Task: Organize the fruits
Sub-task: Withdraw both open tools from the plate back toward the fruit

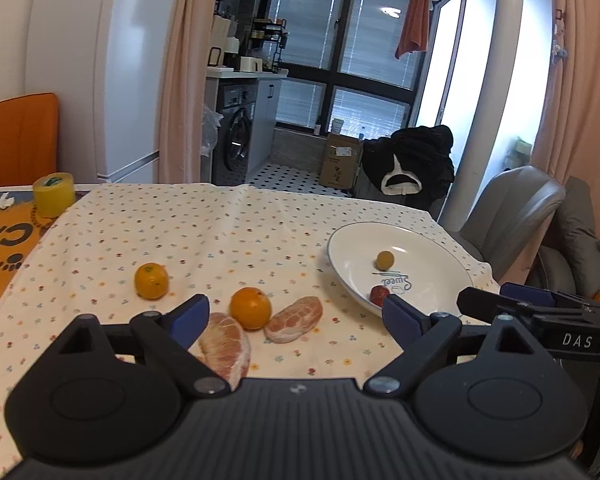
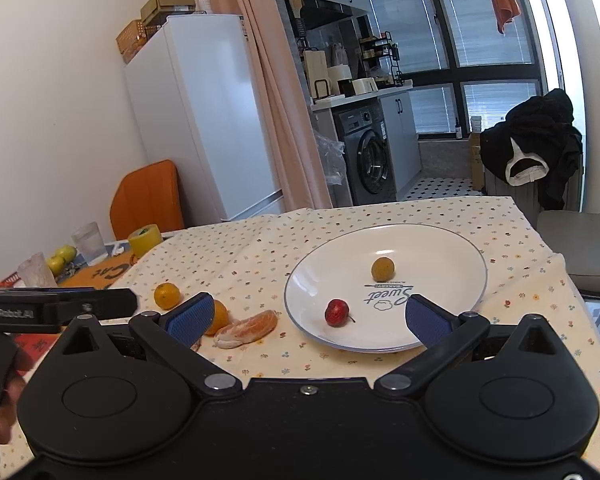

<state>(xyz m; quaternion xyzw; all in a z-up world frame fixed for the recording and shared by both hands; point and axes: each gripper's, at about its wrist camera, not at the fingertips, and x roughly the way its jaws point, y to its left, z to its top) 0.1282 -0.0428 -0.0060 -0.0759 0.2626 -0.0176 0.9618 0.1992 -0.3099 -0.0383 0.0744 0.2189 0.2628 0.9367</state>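
the bench (image 1: 260, 216) is wearing a dotted cloth, in a room with a fridge (image 1: 100, 72) and washing machine (image 1: 238, 136) behind. the white plate (image 2: 452, 248) is sitting right, already holding two small fruits. the left claw (image 1: 296, 312), jaws apart and empty, is hovering nearest the pomelo wedge (image 1: 226, 348) lying lengthwise just ahead-left. the right claw (image 2: 308, 316), also apart, is facing the plate.

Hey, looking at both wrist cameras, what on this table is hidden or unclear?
- Near pomelo segment: left wrist view, its lower end hidden by the left gripper; barely visible in the right wrist view.
- Red fruit: left wrist view, partly behind a finger.
- Small print above "Sweet" on the plate: too small to read.
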